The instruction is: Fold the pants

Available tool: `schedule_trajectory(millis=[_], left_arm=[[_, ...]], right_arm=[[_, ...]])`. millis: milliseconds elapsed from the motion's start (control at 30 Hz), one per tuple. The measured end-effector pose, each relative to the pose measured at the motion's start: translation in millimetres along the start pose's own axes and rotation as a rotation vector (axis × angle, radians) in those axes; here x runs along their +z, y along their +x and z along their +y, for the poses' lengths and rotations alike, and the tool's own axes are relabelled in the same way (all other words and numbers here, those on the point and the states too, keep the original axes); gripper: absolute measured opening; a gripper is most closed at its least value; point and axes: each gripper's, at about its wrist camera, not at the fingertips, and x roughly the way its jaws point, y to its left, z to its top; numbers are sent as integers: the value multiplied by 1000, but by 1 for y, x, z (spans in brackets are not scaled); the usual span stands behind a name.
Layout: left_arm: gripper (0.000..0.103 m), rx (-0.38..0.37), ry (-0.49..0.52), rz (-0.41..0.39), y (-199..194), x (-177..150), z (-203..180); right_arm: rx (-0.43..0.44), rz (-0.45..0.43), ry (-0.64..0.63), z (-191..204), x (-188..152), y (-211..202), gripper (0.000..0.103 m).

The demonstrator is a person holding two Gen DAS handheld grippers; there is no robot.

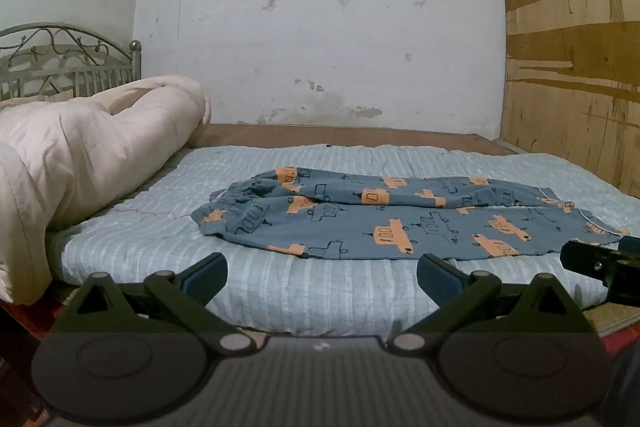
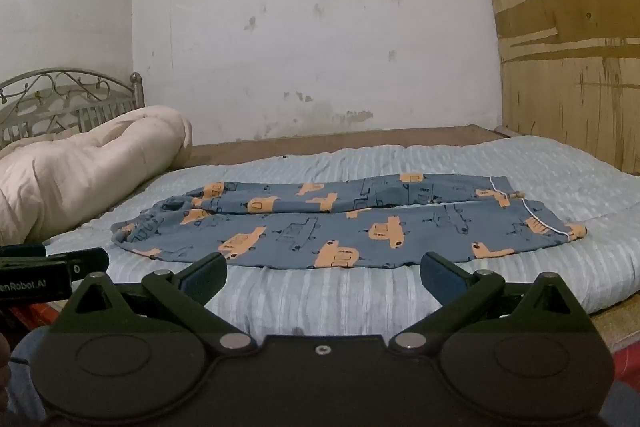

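Only one bit of lettering reads: at the left edge of my right wrist view, white print on the black body of my left gripper [image 2: 60, 269] shows "enRobot.AI", with the start of the word cut off by the frame. The orange shapes printed on the pants [image 2: 340, 223] are drawings of vehicles, some with small marks like "000", too loose to call text. In my left wrist view I can read nothing.

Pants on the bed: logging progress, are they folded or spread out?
Spread out: the pants lie full length, both legs side by side.
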Motion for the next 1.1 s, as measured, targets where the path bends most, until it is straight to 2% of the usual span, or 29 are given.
schedule_trajectory(millis=[1100], left_arm=[[102,2,7,-2,0,0,-1]], right_arm=[[0,11,3,-1,-3,2,102]])
